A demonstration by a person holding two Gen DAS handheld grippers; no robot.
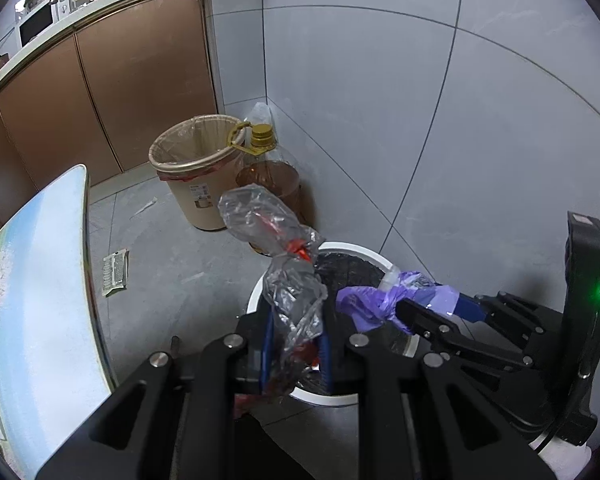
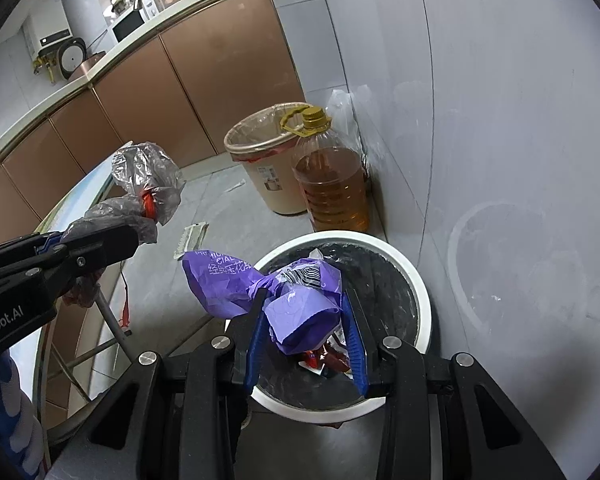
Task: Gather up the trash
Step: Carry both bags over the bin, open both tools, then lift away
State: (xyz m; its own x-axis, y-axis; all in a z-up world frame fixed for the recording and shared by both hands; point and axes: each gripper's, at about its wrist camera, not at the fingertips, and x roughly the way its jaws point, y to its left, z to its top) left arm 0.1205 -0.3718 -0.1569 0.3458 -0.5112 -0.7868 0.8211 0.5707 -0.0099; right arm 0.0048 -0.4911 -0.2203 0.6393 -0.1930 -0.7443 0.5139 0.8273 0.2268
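Hand-held grippers over our white bin (image 2: 422, 300), both pinching trash.
We hold limp, feather-light clear plastic wrap (image 1: 296, 300) in the left hand-held gripper (image 1: 296, 344), a crinkly purple wrapper (image 2: 300, 312) in the right hand-held gripper (image 2: 306, 344); bunched middles grip best.

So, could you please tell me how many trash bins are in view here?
2. A white-rimmed bin with a dark liner stands right below both grippers, and a beige bin stands farther back beside the oil bottle near the wall corner. Others may be out of view.
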